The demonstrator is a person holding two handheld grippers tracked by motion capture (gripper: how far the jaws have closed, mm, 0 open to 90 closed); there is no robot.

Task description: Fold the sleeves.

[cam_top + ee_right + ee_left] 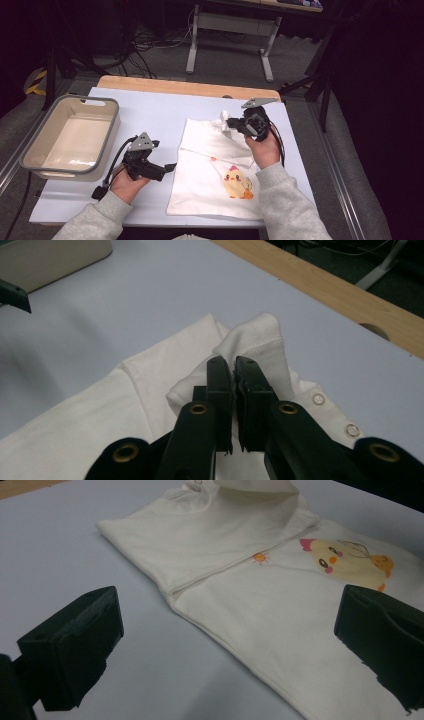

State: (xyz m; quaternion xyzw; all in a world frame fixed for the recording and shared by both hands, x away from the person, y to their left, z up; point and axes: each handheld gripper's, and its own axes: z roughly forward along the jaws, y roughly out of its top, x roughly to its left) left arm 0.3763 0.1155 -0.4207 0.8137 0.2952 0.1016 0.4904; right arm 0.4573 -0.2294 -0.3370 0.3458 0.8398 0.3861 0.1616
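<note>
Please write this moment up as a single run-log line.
stage: folding | right gripper: shut on white garment, far corner lifted | left gripper: open, beside garment's left edge | grey bin: left on table

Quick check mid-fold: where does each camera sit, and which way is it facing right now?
High view: above the person's side, facing forward and down on the white-topped table; both hands and grey sleeves show.
Left gripper view: rides the left gripper, open jaws facing the cream chick-print garment.
Right gripper view: rides the right gripper, jaws shut on a garment fold.
Shared: all three show the garment.
</note>
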